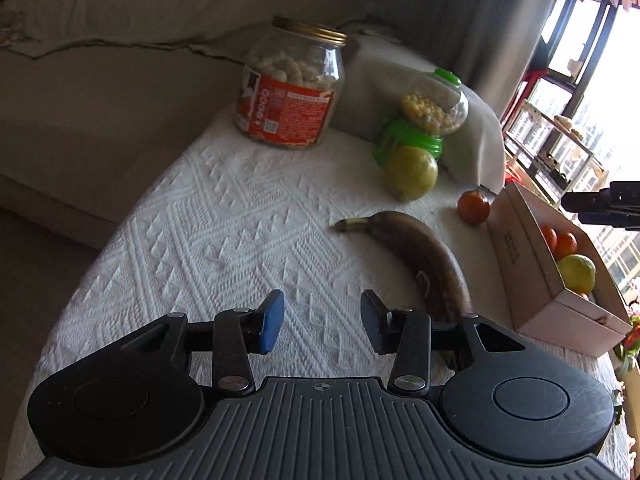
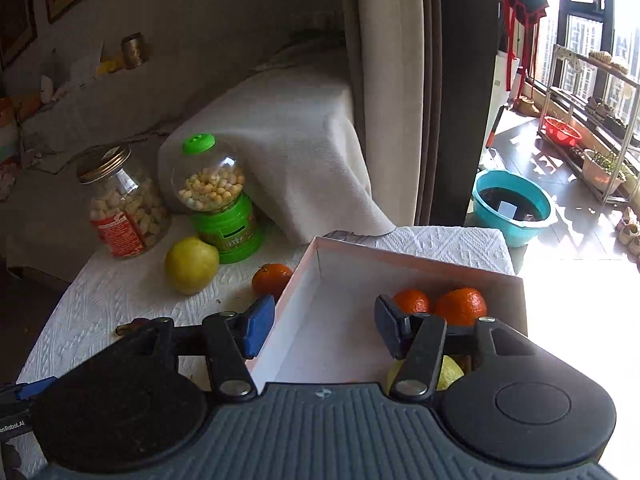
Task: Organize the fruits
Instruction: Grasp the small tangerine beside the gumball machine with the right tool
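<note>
While both jaws stand apart, each hand-held gripper, left (image 1: pixel 322 322) and right (image 2: pixel 324 326), holds nothing.

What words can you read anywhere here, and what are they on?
"enRobot.AI", cut off at the frame's left edge, on the left gripper.
Jar: the red label's print is too blurred to read.
Box: small dark marks on the side, too small to read.
Green candy dispenser: base label unreadable.
</note>
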Demonstrator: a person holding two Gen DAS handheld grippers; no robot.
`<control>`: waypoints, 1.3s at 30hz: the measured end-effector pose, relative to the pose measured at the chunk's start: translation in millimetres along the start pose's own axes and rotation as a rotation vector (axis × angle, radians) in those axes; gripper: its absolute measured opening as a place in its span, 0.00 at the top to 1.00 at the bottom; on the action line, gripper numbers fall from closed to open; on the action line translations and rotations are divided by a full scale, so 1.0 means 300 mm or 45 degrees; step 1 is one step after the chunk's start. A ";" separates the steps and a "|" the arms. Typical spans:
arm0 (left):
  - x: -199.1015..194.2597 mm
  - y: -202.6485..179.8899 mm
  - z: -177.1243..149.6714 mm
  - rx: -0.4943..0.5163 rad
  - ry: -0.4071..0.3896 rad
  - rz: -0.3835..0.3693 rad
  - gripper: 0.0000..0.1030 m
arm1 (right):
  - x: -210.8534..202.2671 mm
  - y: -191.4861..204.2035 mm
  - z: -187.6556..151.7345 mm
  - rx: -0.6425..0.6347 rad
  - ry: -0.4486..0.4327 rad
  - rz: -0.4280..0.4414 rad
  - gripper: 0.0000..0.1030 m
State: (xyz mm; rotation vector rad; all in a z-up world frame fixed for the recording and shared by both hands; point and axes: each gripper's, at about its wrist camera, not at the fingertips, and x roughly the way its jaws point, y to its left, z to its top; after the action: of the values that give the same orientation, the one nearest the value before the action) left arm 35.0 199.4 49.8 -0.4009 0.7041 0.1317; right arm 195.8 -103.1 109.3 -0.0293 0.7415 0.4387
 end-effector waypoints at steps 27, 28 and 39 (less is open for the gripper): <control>-0.073 0.032 -0.040 0.007 0.017 -0.098 0.55 | 0.509 0.283 0.138 -0.528 0.357 -0.260 0.47; -0.073 0.026 -0.043 0.013 0.022 -0.104 0.55 | 0.519 0.284 0.127 -0.533 0.362 -0.277 0.54; -0.065 -0.013 -0.065 0.050 0.045 -0.106 0.55 | 0.260 0.341 0.036 -0.508 0.230 -0.074 0.58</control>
State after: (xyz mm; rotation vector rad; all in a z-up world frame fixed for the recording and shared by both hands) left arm 9.4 188.5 50.4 -0.3947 0.7227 0.0324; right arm 213.0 21.2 79.0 -0.4688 0.8186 0.5277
